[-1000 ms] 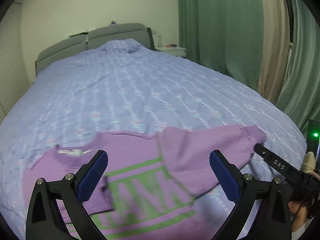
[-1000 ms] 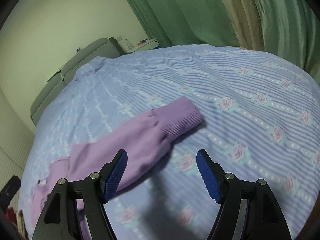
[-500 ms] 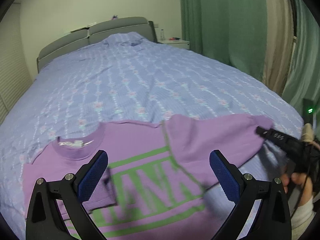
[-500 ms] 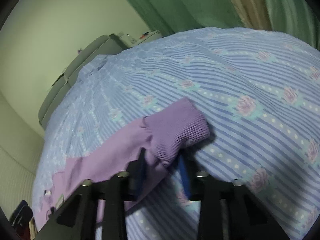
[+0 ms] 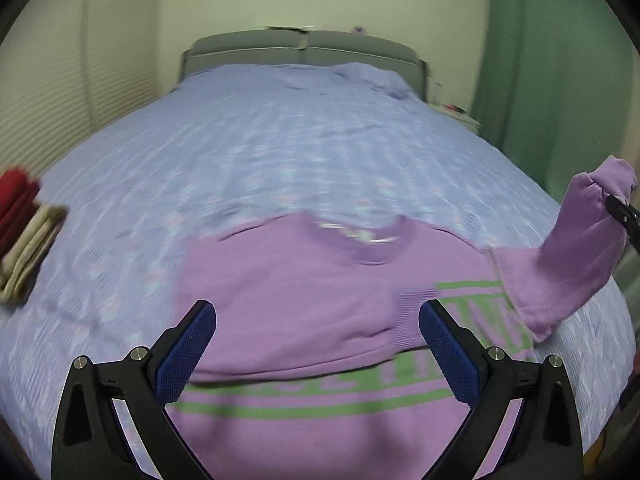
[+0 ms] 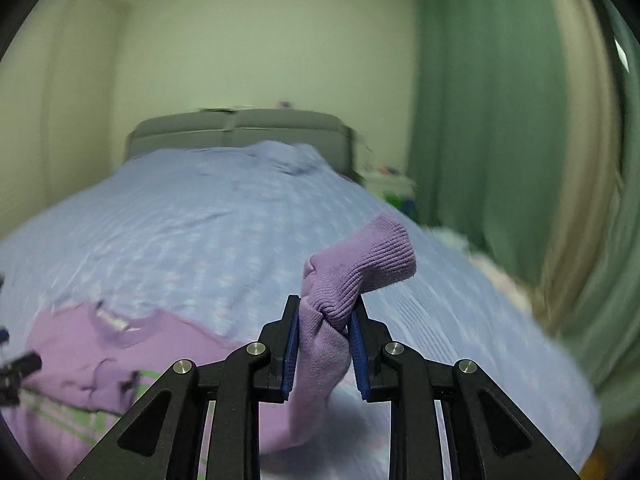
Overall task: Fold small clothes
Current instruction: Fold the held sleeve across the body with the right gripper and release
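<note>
A purple sweater (image 5: 304,300) with green lettering lies flat on the blue flowered bedspread (image 5: 280,152), its left sleeve folded across the chest. My left gripper (image 5: 318,348) hovers open above that folded sleeve, nothing between its blue pads. My right gripper (image 6: 325,344) is shut on the right sleeve (image 6: 352,276) just below the ribbed cuff, which sticks up above the pads. In the left wrist view that sleeve (image 5: 576,248) is lifted off the bed at the far right, with the right gripper's tip (image 5: 622,212) against it. The sweater's body (image 6: 92,360) lies low on the left.
Folded clothes, red and beige (image 5: 24,236), are stacked at the bed's left edge. A grey headboard (image 5: 300,50) stands at the far end. Green curtains (image 6: 500,140) hang along the right side, with a nightstand (image 6: 392,188) beside them.
My right gripper closed on the sleeve near its cuff and lifted it off the bed. My left gripper swung left over the sweater, bringing the folded stack into view.
</note>
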`<action>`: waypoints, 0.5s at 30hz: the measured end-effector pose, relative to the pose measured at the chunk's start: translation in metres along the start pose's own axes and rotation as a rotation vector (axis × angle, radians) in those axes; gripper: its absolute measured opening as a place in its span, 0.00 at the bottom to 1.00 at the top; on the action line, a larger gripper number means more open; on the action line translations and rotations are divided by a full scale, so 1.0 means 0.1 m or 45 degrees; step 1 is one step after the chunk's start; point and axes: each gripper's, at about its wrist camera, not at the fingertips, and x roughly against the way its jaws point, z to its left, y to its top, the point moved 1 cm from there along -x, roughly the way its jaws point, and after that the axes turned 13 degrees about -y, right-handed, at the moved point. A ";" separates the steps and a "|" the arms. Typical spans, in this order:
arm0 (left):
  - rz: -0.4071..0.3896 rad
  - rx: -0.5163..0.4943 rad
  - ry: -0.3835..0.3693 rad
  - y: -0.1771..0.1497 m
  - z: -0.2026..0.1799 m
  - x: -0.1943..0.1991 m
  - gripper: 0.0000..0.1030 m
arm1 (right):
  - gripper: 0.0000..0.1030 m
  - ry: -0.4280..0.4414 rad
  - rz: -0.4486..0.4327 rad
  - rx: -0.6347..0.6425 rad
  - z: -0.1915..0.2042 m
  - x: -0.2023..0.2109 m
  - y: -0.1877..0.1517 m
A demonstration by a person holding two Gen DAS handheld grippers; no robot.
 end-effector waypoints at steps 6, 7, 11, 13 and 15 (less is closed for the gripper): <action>-0.028 0.058 0.069 -0.08 0.49 0.25 1.00 | 0.24 0.134 -0.066 0.281 1.10 0.27 0.08; -0.028 0.056 0.073 -0.09 0.53 0.27 1.00 | 0.23 0.150 -0.067 0.323 1.28 0.30 0.05; -0.030 0.051 0.102 -0.16 0.72 0.35 1.00 | 0.23 0.214 -0.028 0.456 1.89 0.32 -0.19; -0.029 0.046 0.116 -0.20 0.78 0.39 1.00 | 0.23 0.246 -0.004 0.525 2.14 0.30 -0.35; -0.025 0.052 0.131 -0.24 0.84 0.39 1.00 | 0.23 0.272 0.024 0.589 2.37 0.28 -0.51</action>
